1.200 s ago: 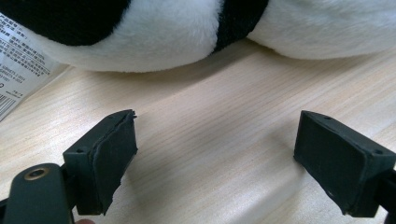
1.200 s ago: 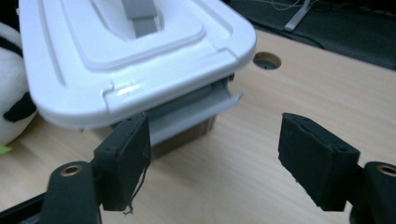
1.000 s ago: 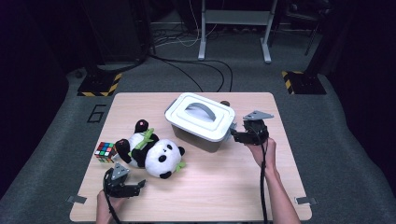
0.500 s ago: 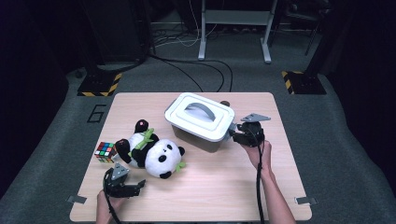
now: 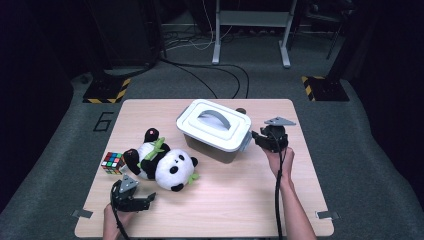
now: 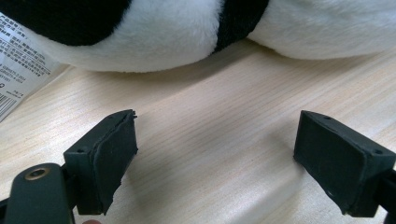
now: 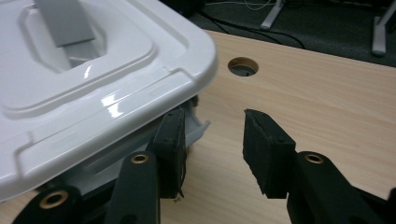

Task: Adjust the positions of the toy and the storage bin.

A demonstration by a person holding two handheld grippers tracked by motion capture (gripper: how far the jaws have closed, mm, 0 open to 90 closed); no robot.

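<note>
- White plastic is what sits at my right gripper (image 7: 212, 154): the lidded storage bin (image 5: 212, 131), grey body under a white lid (image 7: 93, 88) with a grey handle (image 5: 212, 119) on top.
- My right gripper (image 5: 257, 137) is released, jaws parted with nothing between them. Seen along it, one jaw is tucked under the lid's overhanging rim, right by the latch tab on the bin's end wall; the other stands free over bare table (image 7: 327, 107).
- So the bin lies straight ahead and to the under-rim jaw's side – its long axis runs away from the gripper, roughly in line with the reach, and the gripper faces the short end.
- I judge the next move turns on that rim edge: the free jaw has nothing to bite on, so the hand would need to shift toward the bin or rise to catch the latch or lid lip between both pads.
- My left gripper (image 5: 145, 200) is also let go, jaws spread wide over the wood, gripping nothing. Just ahead of it lies the plush panda (image 5: 162, 162), close but not touching – its sewn-in label (image 6: 21, 65) shows off to one side.
- Beyond the panda from that gripper sits a Rubik's cube (image 5: 113, 162).
- For the bin, the right hand is plainly the nearer.
</note>
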